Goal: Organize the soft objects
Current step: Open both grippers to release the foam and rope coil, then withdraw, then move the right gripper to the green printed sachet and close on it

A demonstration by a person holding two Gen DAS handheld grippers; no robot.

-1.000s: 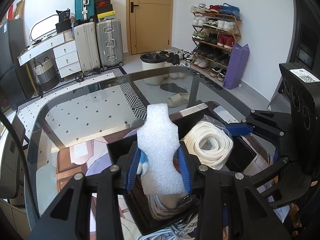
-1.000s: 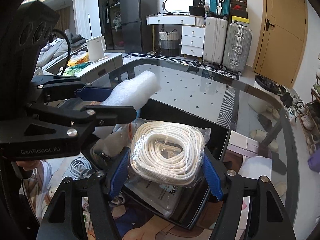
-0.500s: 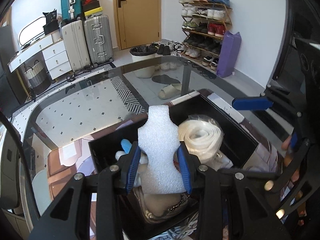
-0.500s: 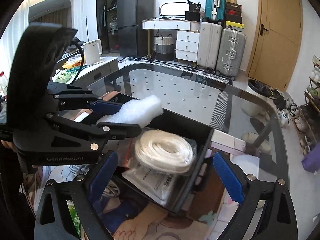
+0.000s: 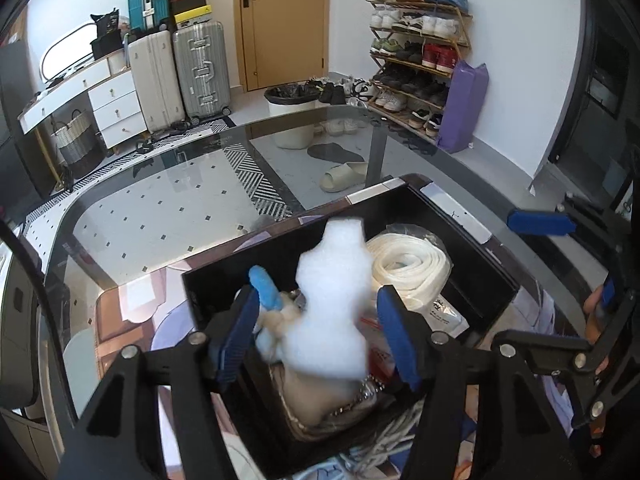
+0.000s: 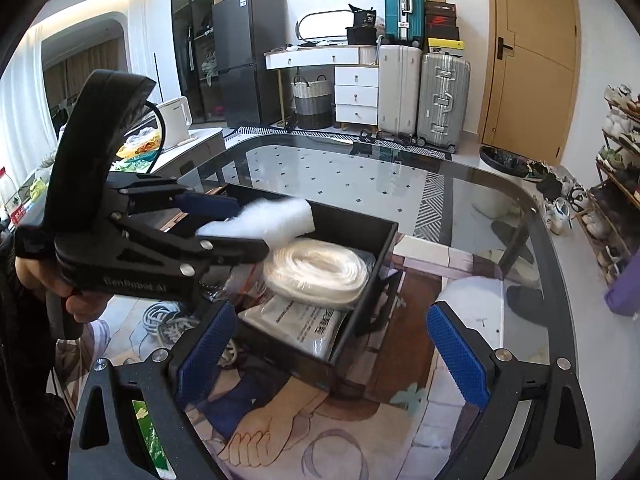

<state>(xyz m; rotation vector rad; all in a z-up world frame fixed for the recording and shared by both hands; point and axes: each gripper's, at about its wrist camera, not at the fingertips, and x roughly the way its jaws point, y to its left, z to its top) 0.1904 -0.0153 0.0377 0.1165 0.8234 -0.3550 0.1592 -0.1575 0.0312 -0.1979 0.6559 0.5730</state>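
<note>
Here the black bin (image 5: 472, 256) sits on the glass bench (image 5: 168, 216), resting on a printed mat (image 6: 320, 432), and it serves as the landmark for everything else. Over the bin's near half, the left gripper (image 5: 320, 328) has its blue pads spread apart, a gap showing on each side of the white foam piece (image 5: 330, 300) that stands upright between them; the foam looks blurred, and whether its lower end touches the bin's contents cannot be told. Inside the bin, beside the foam on the far right, lies the bagged coil of white rope (image 5: 408, 264), on top of a flat white packet (image 6: 296, 324). At the foam's left, inside the bin, a small blue-tipped object (image 5: 264, 288) leans against a pale soft item (image 5: 272, 328). The right gripper (image 6: 332, 352) hangs outside the bin's near wall, its pads wide apart and holding nothing. Grey and white cables (image 6: 164, 320) lie coiled on the mat just outside the bin's left wall in the right wrist view.
</note>
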